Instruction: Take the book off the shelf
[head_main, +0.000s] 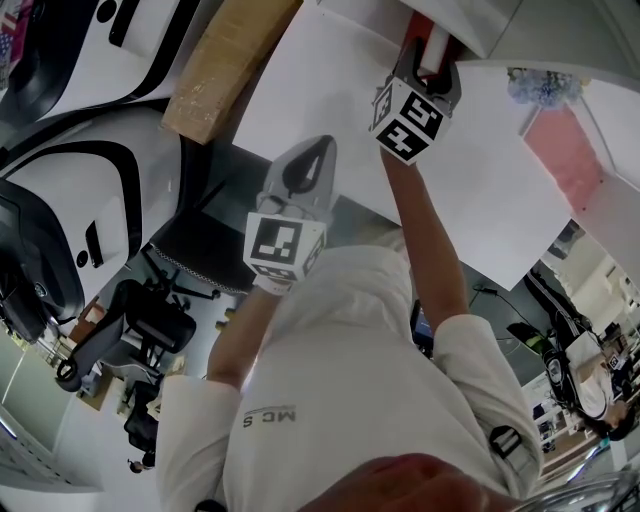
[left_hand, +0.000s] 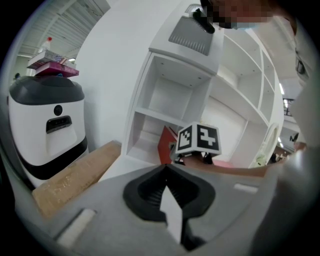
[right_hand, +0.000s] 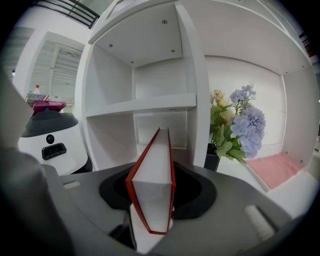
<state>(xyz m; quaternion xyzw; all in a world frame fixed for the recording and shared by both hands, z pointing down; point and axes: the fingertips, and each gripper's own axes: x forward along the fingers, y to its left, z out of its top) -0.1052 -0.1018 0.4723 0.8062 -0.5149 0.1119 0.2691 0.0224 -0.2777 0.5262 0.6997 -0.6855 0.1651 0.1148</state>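
A red-covered book (right_hand: 152, 170) with white page edges stands on edge between the jaws of my right gripper (right_hand: 150, 212), which is shut on it in front of the white shelf unit (right_hand: 192, 75). In the head view the right gripper (head_main: 425, 75) is raised to the shelf, with the book (head_main: 420, 30) showing past its tip. The left gripper view shows the book (left_hand: 166, 145) at a lower shelf compartment, beside the right gripper's marker cube (left_hand: 198, 138). My left gripper (head_main: 310, 165) hangs lower and to the left, shut and holding nothing, its tips (left_hand: 165, 169) closed together.
A vase of purple and cream flowers (right_hand: 240, 125) stands in the compartment to the right of the book, with a pink cloth (right_hand: 272, 167) beyond it. A white-and-black machine (left_hand: 47, 130) and a brown board (left_hand: 75, 175) sit left of the shelf.
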